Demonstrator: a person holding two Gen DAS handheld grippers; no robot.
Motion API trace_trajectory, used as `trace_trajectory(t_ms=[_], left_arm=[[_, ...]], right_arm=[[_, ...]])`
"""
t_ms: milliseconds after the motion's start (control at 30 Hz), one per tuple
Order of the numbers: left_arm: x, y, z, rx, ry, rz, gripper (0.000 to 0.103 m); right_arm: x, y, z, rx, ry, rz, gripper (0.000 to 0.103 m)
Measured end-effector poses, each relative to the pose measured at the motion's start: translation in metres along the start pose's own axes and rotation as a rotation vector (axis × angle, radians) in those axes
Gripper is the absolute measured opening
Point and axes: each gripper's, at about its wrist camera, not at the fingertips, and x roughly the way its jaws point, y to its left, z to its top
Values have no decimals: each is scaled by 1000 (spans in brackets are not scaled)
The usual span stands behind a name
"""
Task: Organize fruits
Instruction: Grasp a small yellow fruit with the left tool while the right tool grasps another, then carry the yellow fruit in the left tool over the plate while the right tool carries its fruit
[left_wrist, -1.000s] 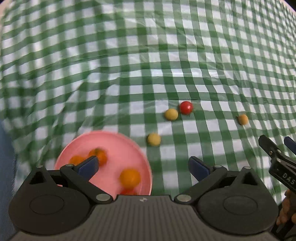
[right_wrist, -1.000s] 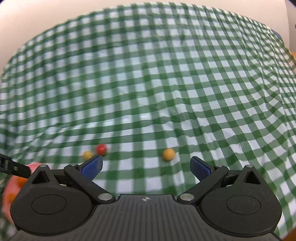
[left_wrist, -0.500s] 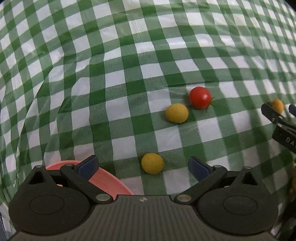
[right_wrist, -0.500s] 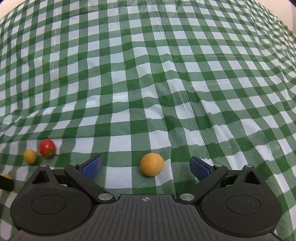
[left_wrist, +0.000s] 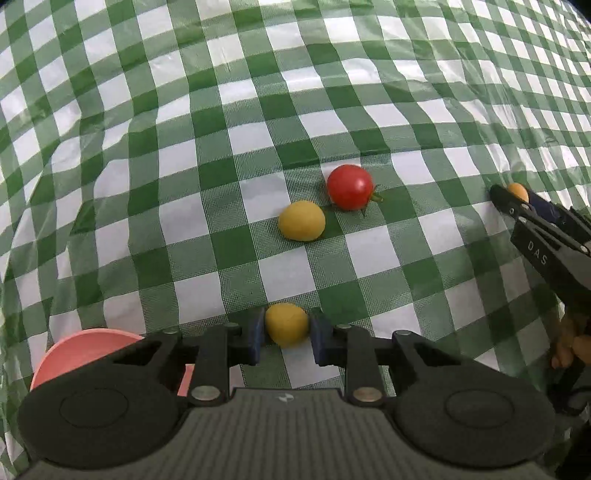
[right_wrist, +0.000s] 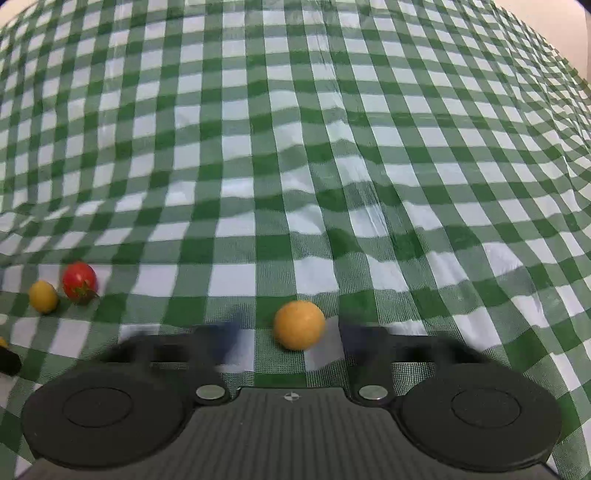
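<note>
In the left wrist view my left gripper (left_wrist: 287, 334) is shut on a small yellow tomato (left_wrist: 286, 324) lying on the checked cloth. A second yellow tomato (left_wrist: 301, 220) and a red tomato (left_wrist: 349, 187) lie just beyond it. The pink plate (left_wrist: 79, 350) shows at lower left, mostly hidden by the gripper body. In the right wrist view my right gripper (right_wrist: 290, 341) has its blurred fingers on both sides of an orange tomato (right_wrist: 299, 325), with gaps still showing. The red tomato (right_wrist: 79, 281) and yellow tomato (right_wrist: 43, 296) lie at far left.
The green-and-white checked tablecloth (left_wrist: 258, 110) is wrinkled and covers the whole table. The right gripper's fingers (left_wrist: 532, 221) reach in at the right edge of the left wrist view, around the orange tomato (left_wrist: 518, 191).
Both grippers moved forward and down to the fruit. The left jaws closed on the near yellow tomato. The right jaws are narrowing around the orange tomato.
</note>
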Motion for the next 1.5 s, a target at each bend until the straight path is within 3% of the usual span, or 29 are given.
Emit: trace_trajectory(t_ms=[100, 200, 433, 733, 933, 1067, 1233, 1500], left_arm=[[-9, -2, -1, -1, -38, 24, 28], [-28, 3, -4, -42, -55, 3, 28], [-96, 10, -29, -111, -152, 22, 28], [-185, 13, -120, -178, -215, 57, 28], [-227, 23, -194, -262, -207, 64, 28], [-252, 33, -241, -312, -239, 106, 28], [-276, 50, -287, -407, -286, 118, 28], [-285, 59, -316, -473, -308, 101, 28]], right_arm=[[-3, -6, 1, 29, -14, -11, 30], [-12, -19, 6, 85, -66, -44, 30], [-71, -29, 23, 109, -120, -38, 30], [-193, 3, -5, 66, -9, 160, 30], [-263, 51, -11, 43, 44, 351, 30], [-302, 85, -11, -8, 55, 476, 30], [-341, 119, -12, -168, 7, 529, 30], [-376, 125, -19, -241, -48, 505, 30]])
